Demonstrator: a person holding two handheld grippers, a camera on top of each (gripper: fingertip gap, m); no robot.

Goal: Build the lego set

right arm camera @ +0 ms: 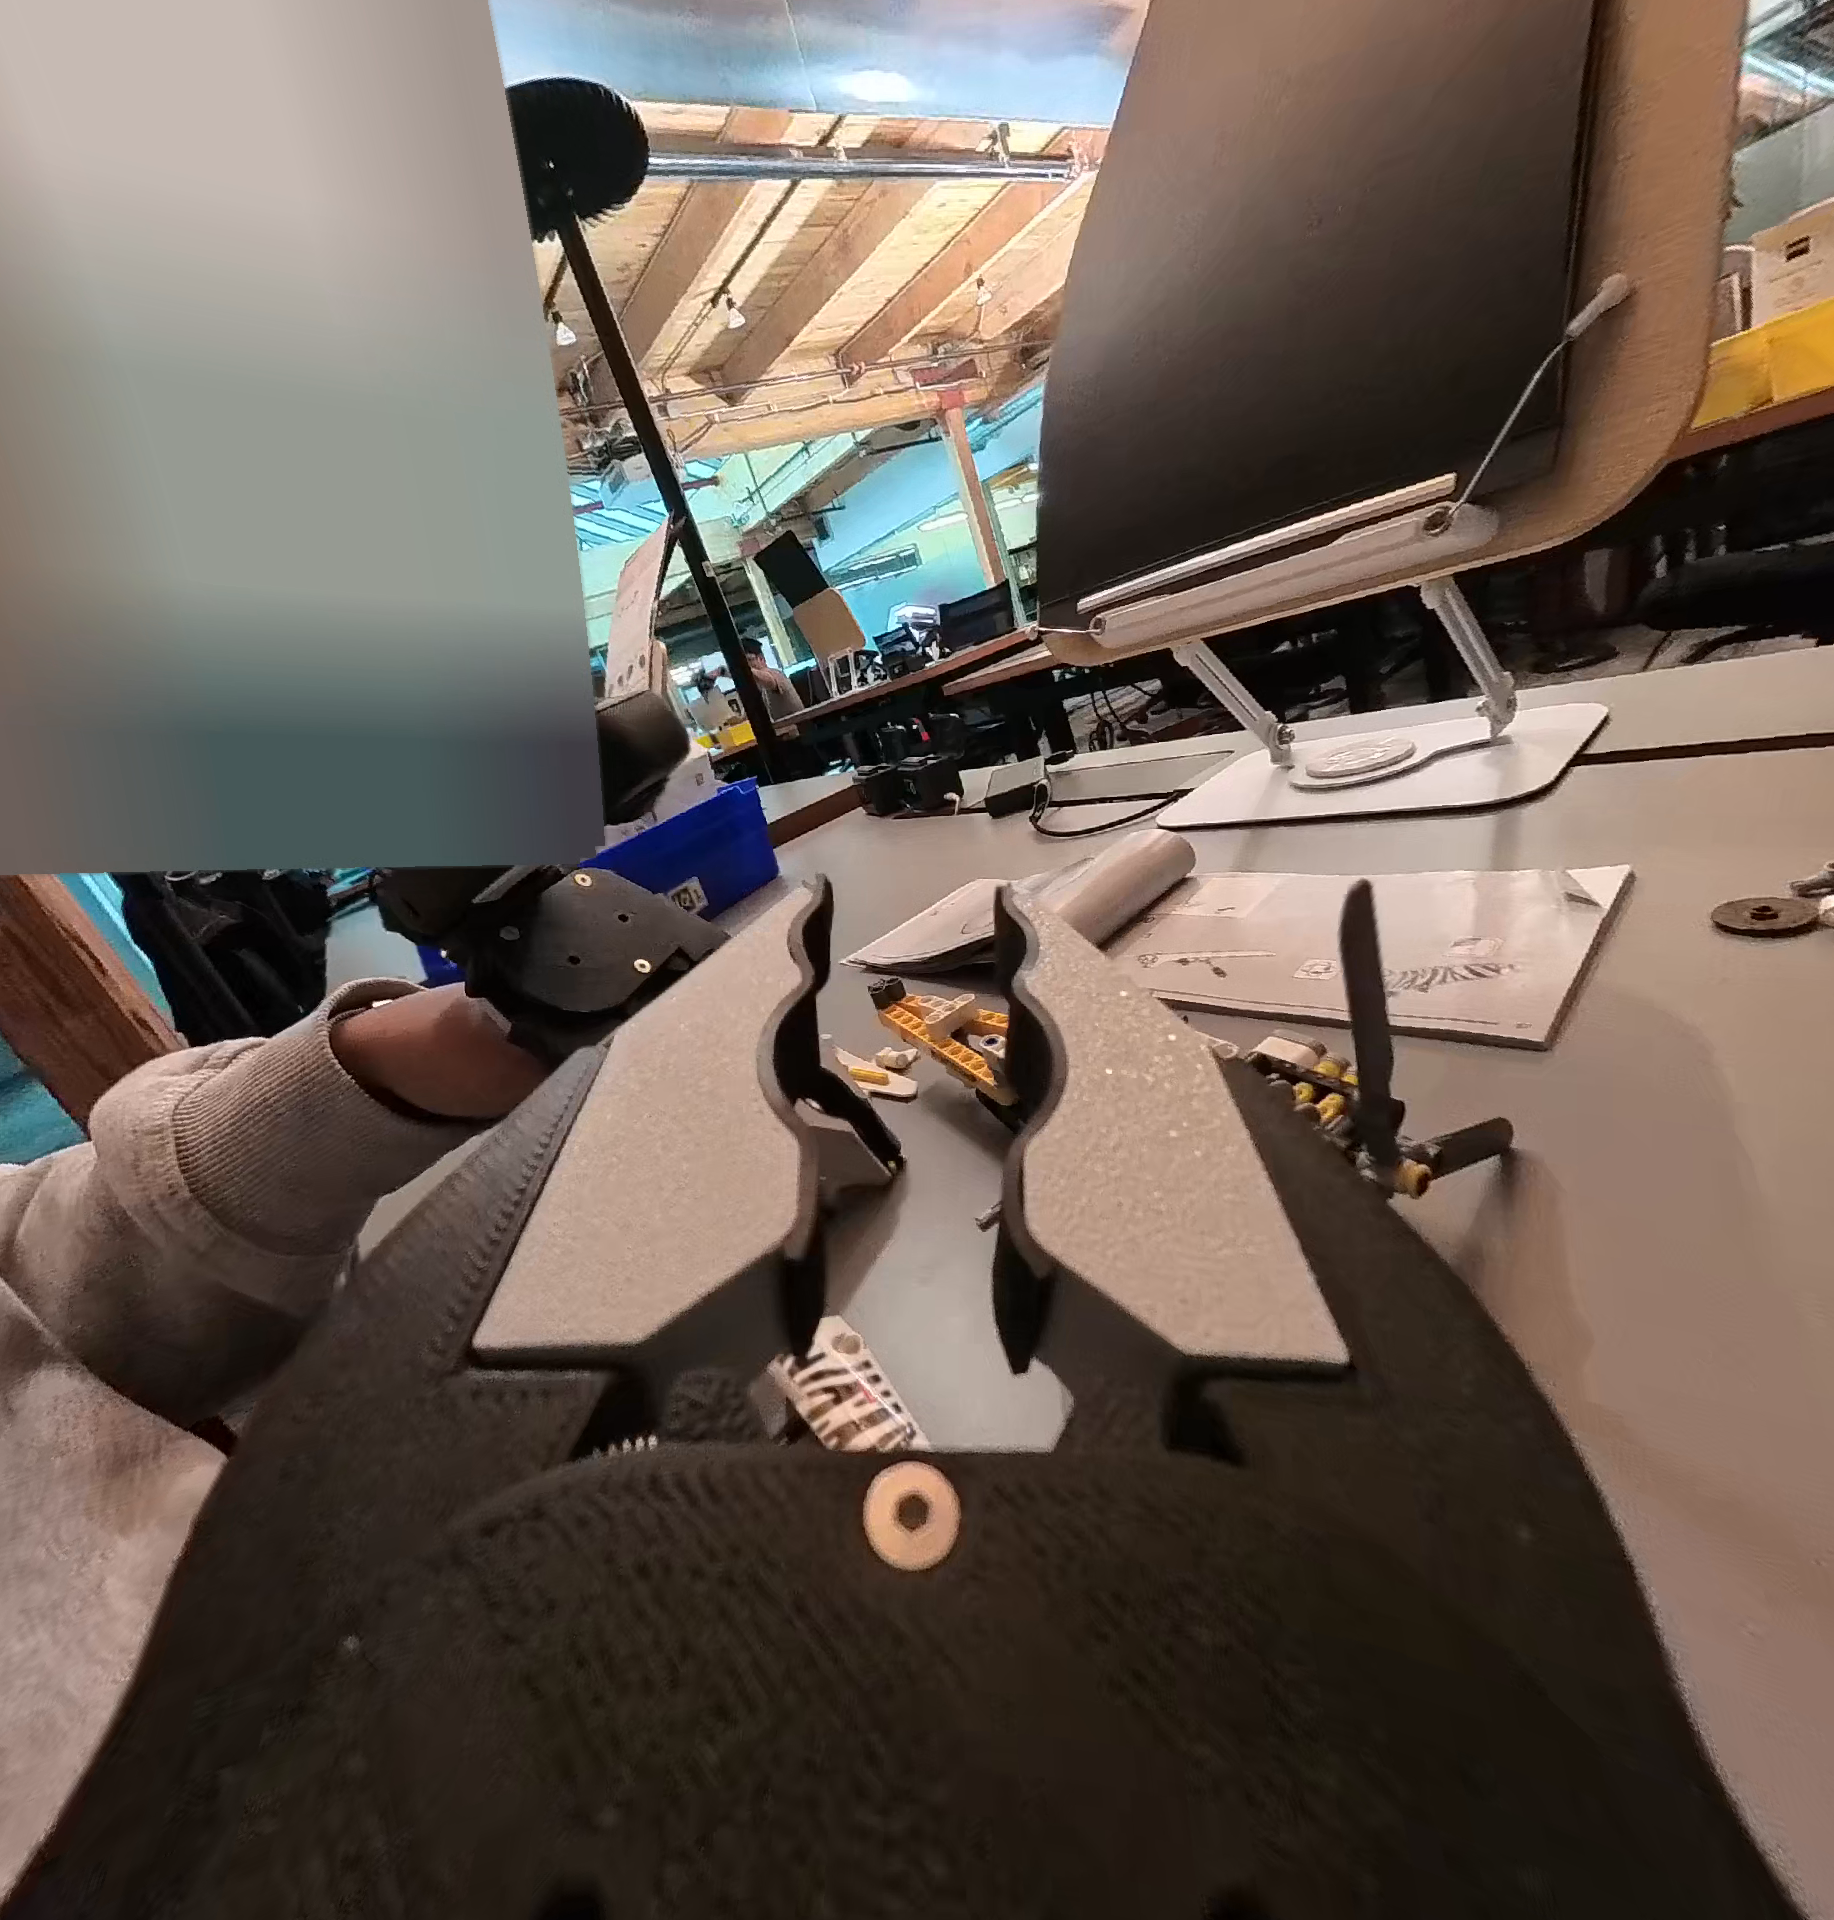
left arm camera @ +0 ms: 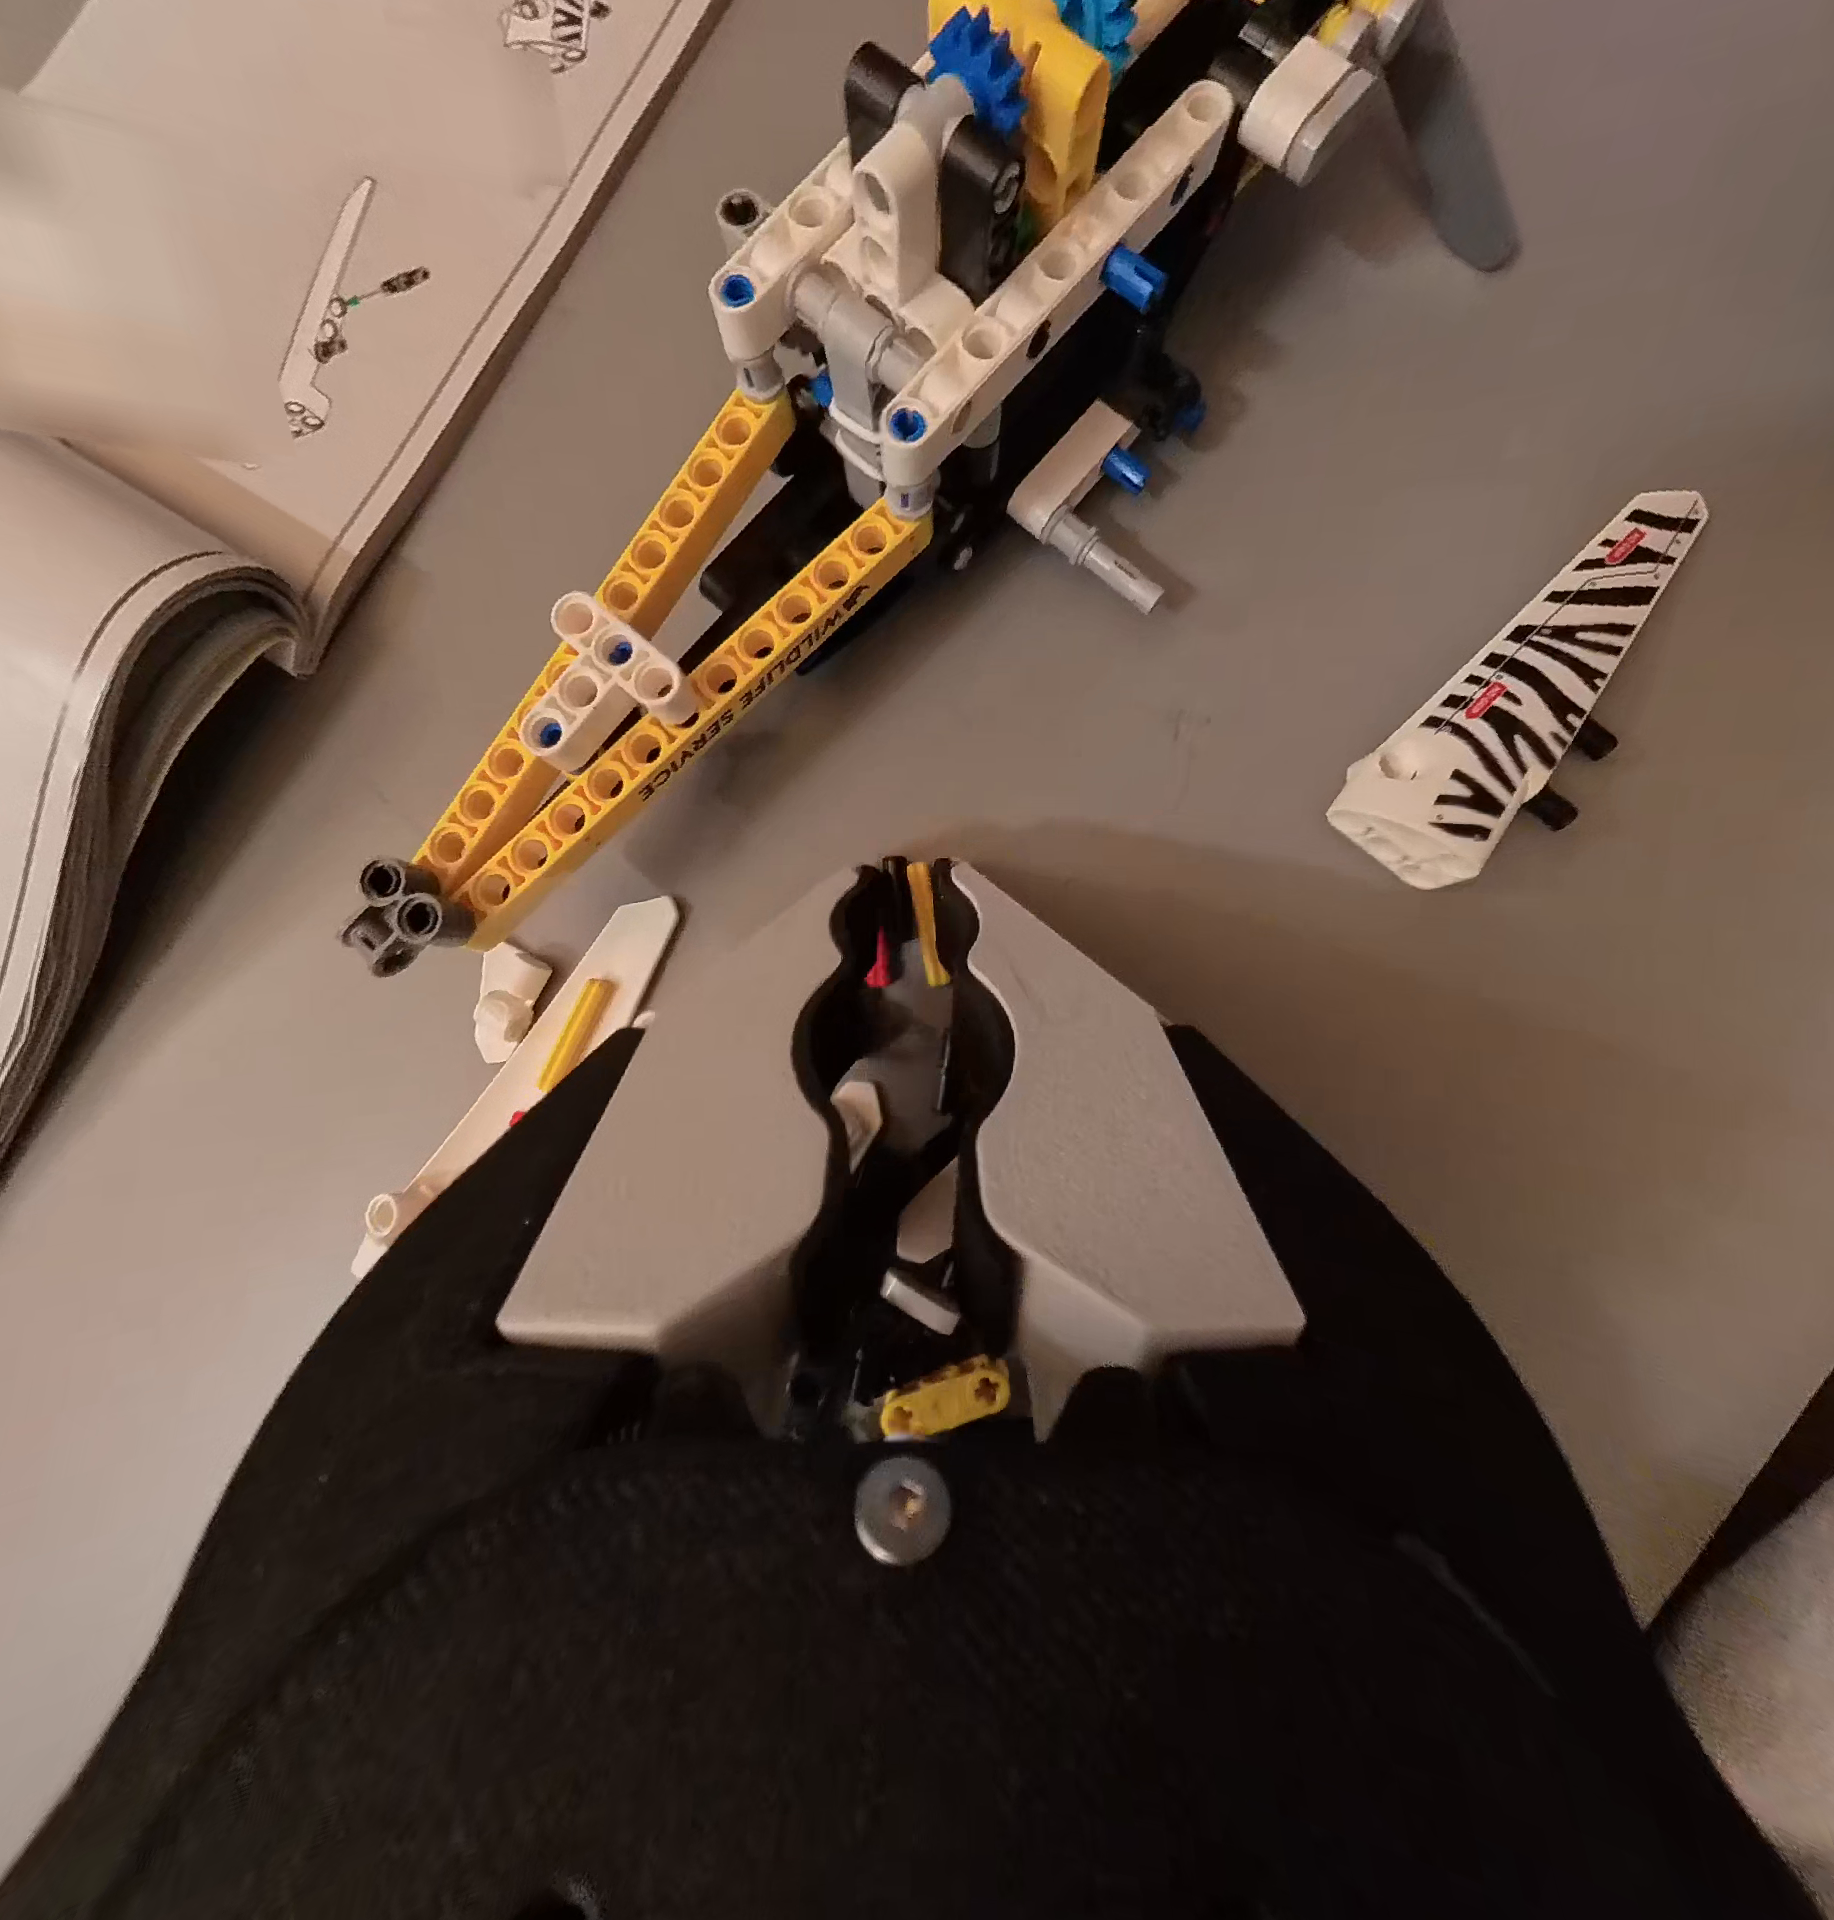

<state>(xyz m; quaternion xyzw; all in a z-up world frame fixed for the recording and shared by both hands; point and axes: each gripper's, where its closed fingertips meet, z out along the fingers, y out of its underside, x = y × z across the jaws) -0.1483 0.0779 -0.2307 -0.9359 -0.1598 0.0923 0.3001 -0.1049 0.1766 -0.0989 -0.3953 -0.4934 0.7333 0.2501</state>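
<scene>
While the half-built lego model (left arm camera: 871, 416) lies on the grey table (left arm camera: 1308, 644) with its two long yellow beams (left arm camera: 622, 707) converging toward a cluster of dark connectors (left arm camera: 399, 902), the left gripper (left arm camera: 918, 873) hovers just short of it. Its fingers (left arm camera: 1079, 1091) are drawn together, tips nearly meeting, and pinched between them is a small sub-assembly (left arm camera: 918, 1122) of grey, black, red and yellow parts — a yellow piece with cross holes (left arm camera: 946, 1390) sits at the back of the gap. To the left of that gripper a white panel with a yellow strip (left arm camera: 570, 1029) lies flat, partly hidden under the black body, just beside the dark connectors. Off to the right, well apart from the model, rests a white panel with zebra stripes (left arm camera: 1526, 696), black pins poking from its edge. An open instruction booklet (left arm camera: 269, 312) lies at the left of the table.

The right gripper (right arm camera: 908, 914) is held low over the table with its fingers (right arm camera: 1131, 1143) apart, nothing between them. Through the gap the yellow beams (right arm camera: 944, 1029) show, and a striped panel (right arm camera: 851, 1397) peeks out beneath its near end. Right of it stands a dark blade (right arm camera: 1365, 1029) on the model. Farther back are the booklet (right arm camera: 1360, 956), a laptop on a silver stand (right arm camera: 1391, 748) and a blue bin (right arm camera: 695, 847) — a person's sleeved hand (right arm camera: 414, 1049) grips the other gripper at the left.
</scene>
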